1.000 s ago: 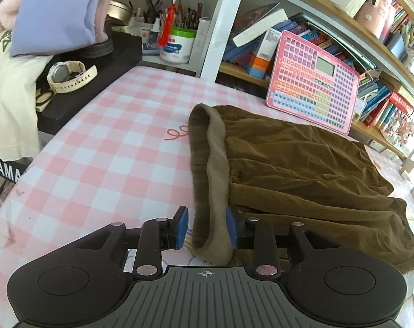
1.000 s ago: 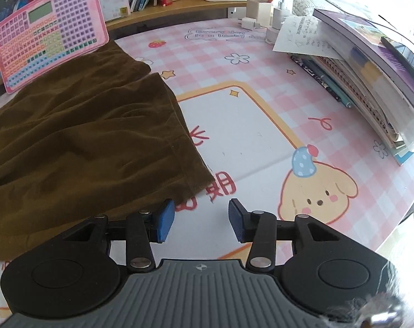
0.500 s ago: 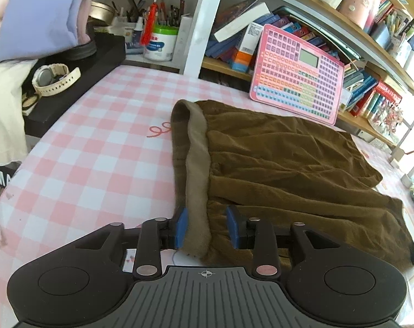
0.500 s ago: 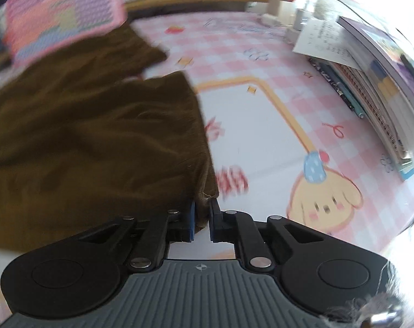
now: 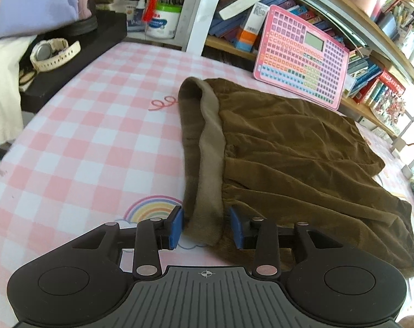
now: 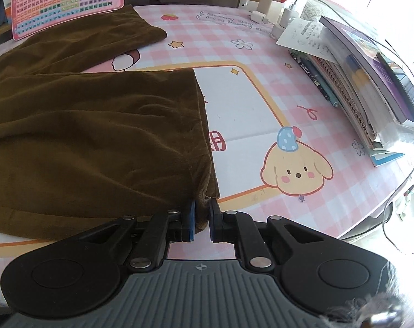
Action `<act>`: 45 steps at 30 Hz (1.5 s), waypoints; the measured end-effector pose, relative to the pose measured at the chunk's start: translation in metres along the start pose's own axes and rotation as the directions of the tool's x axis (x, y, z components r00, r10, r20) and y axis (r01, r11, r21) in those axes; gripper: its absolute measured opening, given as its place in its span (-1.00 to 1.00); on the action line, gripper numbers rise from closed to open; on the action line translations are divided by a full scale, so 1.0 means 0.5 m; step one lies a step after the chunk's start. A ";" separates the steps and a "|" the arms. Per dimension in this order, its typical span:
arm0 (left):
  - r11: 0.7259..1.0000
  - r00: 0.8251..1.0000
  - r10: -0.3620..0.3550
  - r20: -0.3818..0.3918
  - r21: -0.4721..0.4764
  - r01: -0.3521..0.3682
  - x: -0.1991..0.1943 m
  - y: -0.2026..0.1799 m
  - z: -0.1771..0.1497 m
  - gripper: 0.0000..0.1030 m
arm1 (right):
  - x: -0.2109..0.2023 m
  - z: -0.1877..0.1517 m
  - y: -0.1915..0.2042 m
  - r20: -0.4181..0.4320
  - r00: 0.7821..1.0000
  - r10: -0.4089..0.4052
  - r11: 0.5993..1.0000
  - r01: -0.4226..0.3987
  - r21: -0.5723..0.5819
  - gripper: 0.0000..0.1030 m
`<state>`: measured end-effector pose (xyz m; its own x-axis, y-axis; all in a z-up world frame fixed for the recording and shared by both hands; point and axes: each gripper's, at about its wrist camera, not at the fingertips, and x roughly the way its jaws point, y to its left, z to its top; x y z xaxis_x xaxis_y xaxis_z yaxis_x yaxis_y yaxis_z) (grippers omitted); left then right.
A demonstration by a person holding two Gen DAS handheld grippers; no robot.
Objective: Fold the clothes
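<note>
The brown corduroy shorts (image 5: 289, 150) lie spread flat on the pink-and-white checked tabletop (image 5: 92, 136), waistband toward the left hand-held gripper (image 5: 205, 228), leg hems toward the right hand-held gripper (image 6: 201, 221). A pink keyboard toy tablet (image 5: 302, 54) leans against the shelf just behind them.

The cloth looks soft, limp and fairly thick, so it should drape and sag the moment it is lifted, yet the ribbed pile should give the pads good friction. The elastic waistband (image 5: 207, 147), with its paler lining turned up, is the bulkiest and firmest place to take hold; the stitched hem corner (image 6: 204, 188) is the firm spot at the other end.

The left hand-held gripper straddles the near end of the waistband; its jaws have just been closing, but the blue pads (image 5: 176, 225) stand slightly apart from the fabric, not pressing. The right hand-held gripper is clamped on the near hem corner, cloth pinched between its pads.

With 2 corners held on the near edge, the shorts would likely fold over cleanly, though the free far leg may trail.
</note>
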<state>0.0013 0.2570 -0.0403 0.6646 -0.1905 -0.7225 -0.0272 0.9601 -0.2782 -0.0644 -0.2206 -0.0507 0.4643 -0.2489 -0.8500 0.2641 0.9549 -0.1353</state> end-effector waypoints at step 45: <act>0.966 0.994 -0.100 0.043 0.242 0.087 -0.066 -0.118 0.017 0.27 | -0.078 0.010 0.039 0.165 0.985 0.054 0.996 -0.065 0.061 0.37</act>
<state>-0.0130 0.2086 0.0053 0.6951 -0.2767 -0.6635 0.2120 0.9608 -0.1786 -0.0730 -0.1933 -0.0176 0.6114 -0.2202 -0.7601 0.2842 0.9575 -0.0487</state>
